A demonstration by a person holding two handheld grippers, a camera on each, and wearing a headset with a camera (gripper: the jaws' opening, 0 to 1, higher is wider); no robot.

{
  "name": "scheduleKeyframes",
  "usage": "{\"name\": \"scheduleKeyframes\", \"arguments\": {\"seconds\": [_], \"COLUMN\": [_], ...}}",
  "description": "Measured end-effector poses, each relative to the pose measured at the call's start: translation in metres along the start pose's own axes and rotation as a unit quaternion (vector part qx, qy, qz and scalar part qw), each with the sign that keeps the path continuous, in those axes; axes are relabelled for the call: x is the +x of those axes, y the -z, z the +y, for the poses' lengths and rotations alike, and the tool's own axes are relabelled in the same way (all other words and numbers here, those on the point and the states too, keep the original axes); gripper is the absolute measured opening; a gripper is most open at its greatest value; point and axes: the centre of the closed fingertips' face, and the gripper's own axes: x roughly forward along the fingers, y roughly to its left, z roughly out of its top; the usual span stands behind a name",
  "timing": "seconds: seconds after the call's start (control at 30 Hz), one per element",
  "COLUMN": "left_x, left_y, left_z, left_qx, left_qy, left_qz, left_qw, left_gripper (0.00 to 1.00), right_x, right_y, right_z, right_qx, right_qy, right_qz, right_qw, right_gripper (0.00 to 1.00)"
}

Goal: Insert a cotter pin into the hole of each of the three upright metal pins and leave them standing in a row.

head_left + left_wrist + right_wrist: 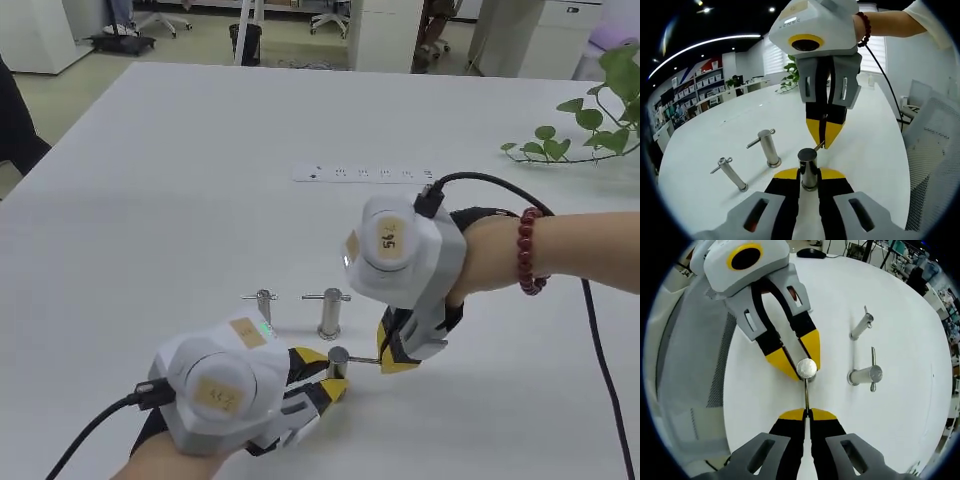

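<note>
Three metal pins stand on the white table. The nearest pin (338, 358) (808, 167) (806, 368) is upright with my left gripper (322, 375) (808, 176) shut on its lower shaft. My right gripper (392, 358) (806, 414) (824, 134) is shut on a thin cotter pin (806, 392) (362, 359), whose tip meets the top of that pin. The middle pin (329, 312) (768, 147) (866, 375) and the far pin (264, 304) (731, 172) (861, 326) each carry a cotter pin through the head.
A white power strip (363, 174) lies farther back on the table. A green plant (592, 120) trails over the right rear edge. A black cable (598, 350) runs from the right gripper across the table. Chairs and cabinets stand beyond the table.
</note>
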Motion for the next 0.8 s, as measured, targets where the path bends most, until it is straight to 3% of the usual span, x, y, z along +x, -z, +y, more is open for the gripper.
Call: {"name": "scheduleKeyframes", "arguments": {"seconds": [0.43, 0.8], "left_x": [0.0010, 0.0015], "left_y": [-0.0003, -0.0003], "left_z": [0.0007, 0.0018], "left_qx": [-0.003, -0.005], "left_qy": [0.000, 0.000], "left_qz": [0.000, 0.000], "left_qw": [1.0000, 1.0000], "left_gripper": [0.11, 0.11], "right_x": [-0.0044, -0.0079], "right_y": [0.0014, 0.0016], "right_z": [0.0006, -0.0025], "right_qx": [0.008, 0.004], "right_qy": [-0.002, 0.005], "right_qz": [0.001, -0.015], "right_qw": [1.0000, 0.9999], "right_gripper": [0.04, 0.04]}}
